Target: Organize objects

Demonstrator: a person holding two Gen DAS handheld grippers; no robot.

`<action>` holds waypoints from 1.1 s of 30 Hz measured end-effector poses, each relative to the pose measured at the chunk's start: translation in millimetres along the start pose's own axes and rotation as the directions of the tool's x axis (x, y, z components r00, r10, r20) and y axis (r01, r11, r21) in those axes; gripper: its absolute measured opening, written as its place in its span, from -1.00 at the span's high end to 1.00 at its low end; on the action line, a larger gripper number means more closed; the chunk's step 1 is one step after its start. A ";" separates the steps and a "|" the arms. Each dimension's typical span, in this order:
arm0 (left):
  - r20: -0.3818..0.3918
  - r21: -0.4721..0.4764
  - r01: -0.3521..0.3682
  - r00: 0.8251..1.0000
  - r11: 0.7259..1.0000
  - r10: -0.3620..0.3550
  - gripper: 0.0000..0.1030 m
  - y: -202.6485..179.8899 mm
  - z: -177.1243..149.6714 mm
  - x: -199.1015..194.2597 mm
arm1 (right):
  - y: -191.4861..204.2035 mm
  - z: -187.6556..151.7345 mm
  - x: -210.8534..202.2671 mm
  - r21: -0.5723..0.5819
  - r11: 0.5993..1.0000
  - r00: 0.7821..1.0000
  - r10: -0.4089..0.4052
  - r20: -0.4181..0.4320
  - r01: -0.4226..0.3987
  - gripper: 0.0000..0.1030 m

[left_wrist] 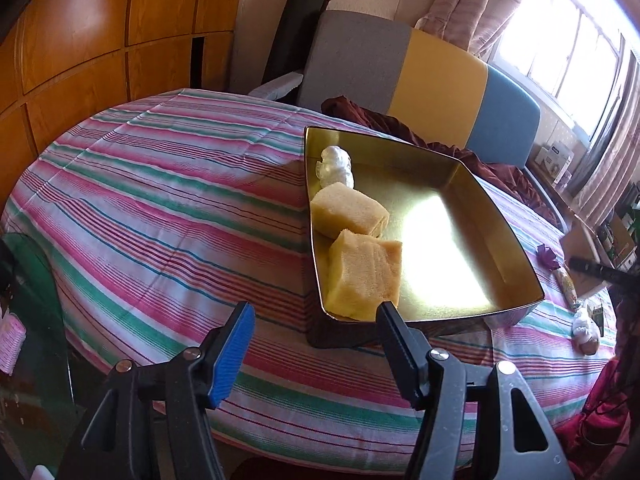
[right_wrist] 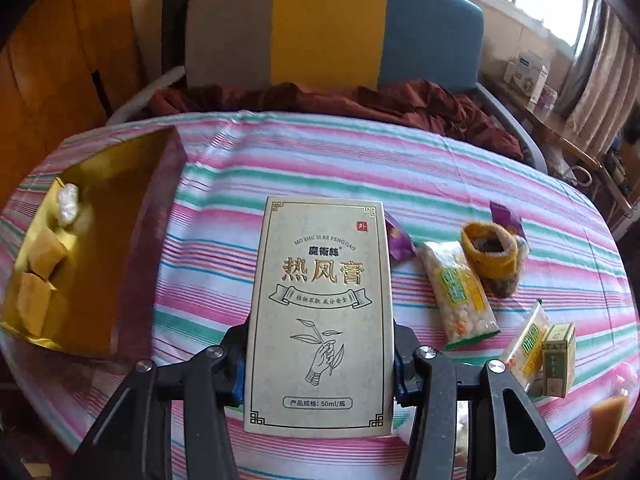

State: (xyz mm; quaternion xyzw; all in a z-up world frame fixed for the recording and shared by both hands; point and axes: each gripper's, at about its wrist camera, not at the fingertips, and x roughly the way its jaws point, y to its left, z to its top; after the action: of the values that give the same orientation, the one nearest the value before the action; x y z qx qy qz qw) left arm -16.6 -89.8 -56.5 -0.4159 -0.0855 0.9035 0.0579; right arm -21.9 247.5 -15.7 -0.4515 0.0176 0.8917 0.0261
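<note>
A gold-lined open box (left_wrist: 516, 256) sits on the striped table; it also shows at the left of the right wrist view (right_wrist: 116, 248). It holds two yellow sponge blocks (left_wrist: 366, 276) and a white wrapped lump (left_wrist: 336, 168). My left gripper (left_wrist: 316, 320) is open and empty, just in front of the box's near edge. My right gripper (right_wrist: 318, 354) is shut on a tall beige carton with Chinese print (right_wrist: 324, 312) and holds it above the table, to the right of the box.
On the table's right lie two snack packets (right_wrist: 460, 292), a yellow-rimmed cup (right_wrist: 494, 258), purple wrappers (right_wrist: 400, 240), a small green carton (right_wrist: 558, 354) and a loose sponge block (right_wrist: 608, 424). A sofa with a maroon cloth (right_wrist: 360, 100) stands behind the table.
</note>
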 end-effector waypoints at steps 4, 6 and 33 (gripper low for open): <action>0.001 0.008 0.005 1.000 1.000 -0.005 -0.24 -5.1 -1.3 0.7 | 67.2 14.0 -16.7 -0.087 0.988 0.991 0.128 0.037 -0.124 0.00; 0.004 0.011 0.007 1.000 1.000 -0.007 -0.24 -5.5 -1.4 -0.1 | 102.5 17.7 -14.8 -0.135 0.974 0.982 0.187 0.023 -0.182 0.00; 0.010 -0.029 0.003 1.000 1.000 -0.002 -0.24 2.6 -0.7 2.2 | 220.0 -7.1 53.8 -0.123 0.900 0.904 0.401 -0.151 -0.419 -0.65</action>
State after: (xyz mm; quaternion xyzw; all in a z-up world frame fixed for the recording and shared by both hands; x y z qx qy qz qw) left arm -17.5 -91.9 -59.1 -0.4122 -0.0994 0.9041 0.0525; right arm -61.7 29.2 -61.6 -0.4917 0.0458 0.8467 -0.1980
